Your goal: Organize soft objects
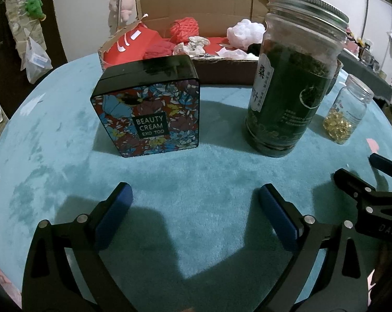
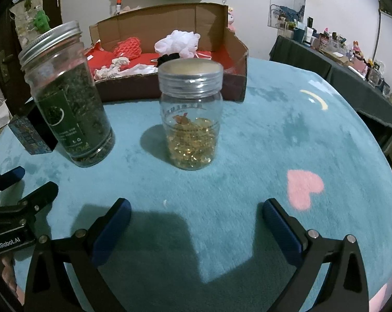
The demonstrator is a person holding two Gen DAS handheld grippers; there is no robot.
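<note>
both cams sit low over the teal table (image 1: 66, 156), looking forward past their own jaws toward the cardboard box (image 2: 170, 88) at the back. left one's close on the floral tin (image 1: 149, 111); both catch the green tea jar (image 2: 68, 104).

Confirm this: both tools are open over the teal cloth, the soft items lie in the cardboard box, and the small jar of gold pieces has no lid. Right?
Not quite: the small jar does have a lid, screwed on, as the right wrist view shows. The rest holds.
</note>
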